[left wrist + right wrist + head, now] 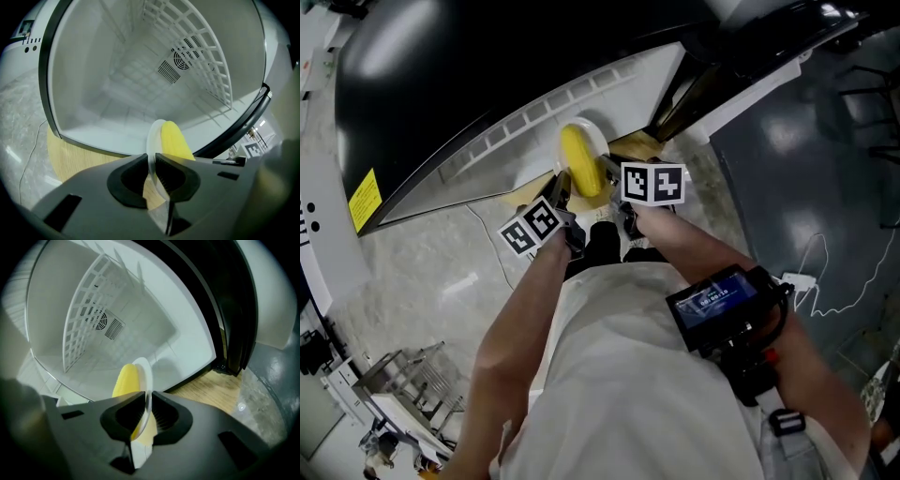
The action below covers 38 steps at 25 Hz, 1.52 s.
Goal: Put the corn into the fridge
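A yellow corn cob [578, 161] lies on a small white plate [598, 141] held at the mouth of the open fridge [534, 117]. My left gripper [562, 192] is shut on the plate's left rim [152, 140], with the corn [174, 140] just to its right. The right gripper [609, 171] is shut on the opposite rim [146, 376], the corn [125, 380] to its left. Both gripper views look into the white, empty fridge interior [122, 79]. The plate sits just in front of the fridge's opening edge.
A white wire shelf [201, 47] lines one inner wall, with a round fan vent [99, 320] at the back. The black door frame [234, 315] stands close on the right. A wooden board [211, 390] lies under the fridge front on a stone floor [422, 272].
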{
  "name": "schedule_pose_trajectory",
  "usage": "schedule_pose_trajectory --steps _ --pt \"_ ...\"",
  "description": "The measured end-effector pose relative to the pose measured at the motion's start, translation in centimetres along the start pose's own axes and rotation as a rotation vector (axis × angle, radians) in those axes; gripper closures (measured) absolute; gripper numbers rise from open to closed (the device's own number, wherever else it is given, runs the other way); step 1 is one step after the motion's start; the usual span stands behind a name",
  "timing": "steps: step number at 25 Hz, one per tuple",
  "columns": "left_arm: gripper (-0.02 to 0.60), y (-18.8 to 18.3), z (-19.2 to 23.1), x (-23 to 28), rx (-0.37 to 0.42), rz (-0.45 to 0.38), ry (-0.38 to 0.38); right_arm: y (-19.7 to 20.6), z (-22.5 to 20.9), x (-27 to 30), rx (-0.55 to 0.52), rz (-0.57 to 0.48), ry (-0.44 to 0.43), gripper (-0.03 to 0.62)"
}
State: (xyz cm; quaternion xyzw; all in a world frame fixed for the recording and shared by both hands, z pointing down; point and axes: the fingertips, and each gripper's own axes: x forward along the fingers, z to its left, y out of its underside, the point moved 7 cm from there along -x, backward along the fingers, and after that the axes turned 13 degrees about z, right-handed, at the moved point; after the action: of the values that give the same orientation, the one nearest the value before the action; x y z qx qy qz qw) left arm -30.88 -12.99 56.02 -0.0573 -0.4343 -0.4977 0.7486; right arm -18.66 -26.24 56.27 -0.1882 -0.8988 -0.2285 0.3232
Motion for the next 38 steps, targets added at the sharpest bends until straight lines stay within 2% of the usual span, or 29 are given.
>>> schedule_pose_trajectory --steps 6,24,31,38 --pt "0.537 -0.3 0.3 0.9 -0.004 0.005 -0.034 -0.2 -0.6 0.8 0.019 -0.015 0.011 0.549" --pt "0.535 -5.6 1.5 3.9 0.042 -0.009 -0.126 -4.4 -0.7 4.3 0.091 -0.125 0.037 0.549" --pt "0.535 -7.5 1.8 5.2 0.013 -0.039 -0.126 -7.1 -0.8 5.7 0.045 -0.130 0.062 0.549" --pt "0.535 -7.7 2.2 5.8 -0.011 -0.053 -0.150 -7.6 -1.0 6.5 0.008 -0.104 0.102 0.549"
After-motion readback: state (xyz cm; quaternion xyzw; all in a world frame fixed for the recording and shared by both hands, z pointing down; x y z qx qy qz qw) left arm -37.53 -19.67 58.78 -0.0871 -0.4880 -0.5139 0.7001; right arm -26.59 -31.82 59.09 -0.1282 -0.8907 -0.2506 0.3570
